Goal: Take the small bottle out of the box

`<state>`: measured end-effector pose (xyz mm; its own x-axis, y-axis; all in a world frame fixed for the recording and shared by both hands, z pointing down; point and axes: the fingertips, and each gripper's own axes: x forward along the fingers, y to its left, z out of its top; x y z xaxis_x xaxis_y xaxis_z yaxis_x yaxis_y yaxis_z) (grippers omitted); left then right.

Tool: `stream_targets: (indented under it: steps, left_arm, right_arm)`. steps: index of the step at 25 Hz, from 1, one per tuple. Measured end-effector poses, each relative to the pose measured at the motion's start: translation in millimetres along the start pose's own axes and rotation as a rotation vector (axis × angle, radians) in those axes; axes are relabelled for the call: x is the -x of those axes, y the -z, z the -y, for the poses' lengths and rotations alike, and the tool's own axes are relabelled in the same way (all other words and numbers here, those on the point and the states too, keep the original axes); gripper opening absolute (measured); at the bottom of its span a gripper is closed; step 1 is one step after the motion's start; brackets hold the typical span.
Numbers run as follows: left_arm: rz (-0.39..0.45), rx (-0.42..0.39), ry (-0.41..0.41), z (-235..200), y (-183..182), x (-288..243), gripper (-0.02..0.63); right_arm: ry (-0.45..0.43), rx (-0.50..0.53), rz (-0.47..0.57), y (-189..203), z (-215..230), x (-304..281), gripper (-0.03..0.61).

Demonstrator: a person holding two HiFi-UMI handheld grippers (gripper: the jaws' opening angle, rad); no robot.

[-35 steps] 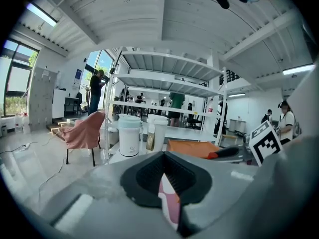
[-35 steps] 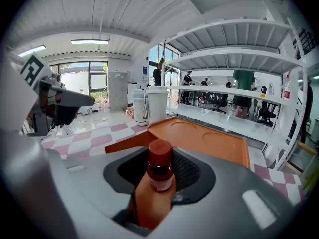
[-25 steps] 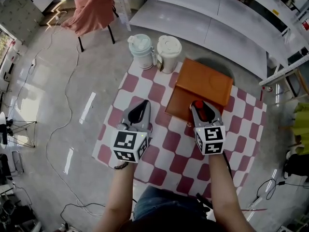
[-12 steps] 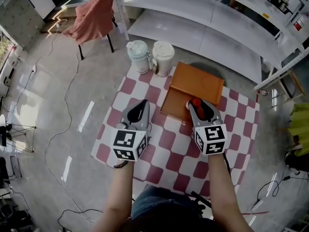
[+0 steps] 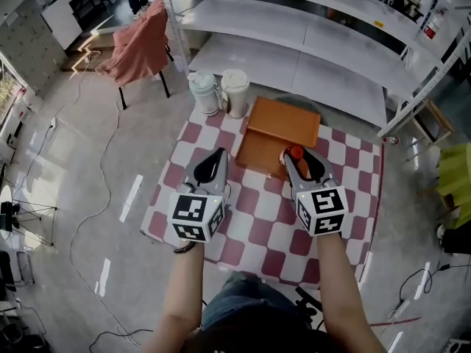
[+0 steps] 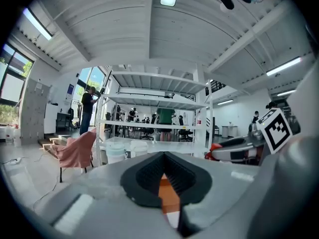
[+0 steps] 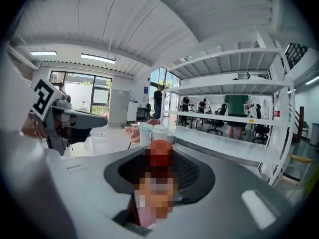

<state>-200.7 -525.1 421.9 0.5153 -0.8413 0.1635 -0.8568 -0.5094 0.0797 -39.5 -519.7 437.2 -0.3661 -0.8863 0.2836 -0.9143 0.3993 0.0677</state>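
The box [image 5: 282,123] is orange-brown and lies open on the checkered cloth [image 5: 257,223], its lid tilted back. My right gripper [image 5: 298,157] hovers over the box's near right corner, shut on the small bottle [image 5: 296,153], whose red cap pokes out past the fingertips. In the right gripper view the small bottle [image 7: 160,154] stands upright between the black pads of my right gripper [image 7: 162,159]. My left gripper [image 5: 217,157] hangs over the cloth left of the box, shut and holding nothing. In the left gripper view, my left gripper [image 6: 164,156] has a strip of the box [image 6: 168,195] showing below its tips.
Two lidded white cups [image 5: 219,91] stand on the cloth's far edge, beside the box. White metal shelving [image 5: 316,43] runs behind. A chair draped with pink cloth [image 5: 140,43] stands far left. Cables lie on the floor at left.
The head view has drawn back and the cloth looks smaller. Both grippers keep their places side by side, and the right one still holds the bottle over the box's near edge.
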Motion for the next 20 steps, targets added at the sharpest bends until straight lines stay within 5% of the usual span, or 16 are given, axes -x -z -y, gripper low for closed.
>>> stream_targets:
  steps: [20]
  left_arm:
    - [0.105, -0.086, 0.061, 71.6, -52.6, 80.4, 0.0]
  right_arm:
    - [0.113, 0.043, 0.155, -53.1, -11.3, 151.6, 0.14]
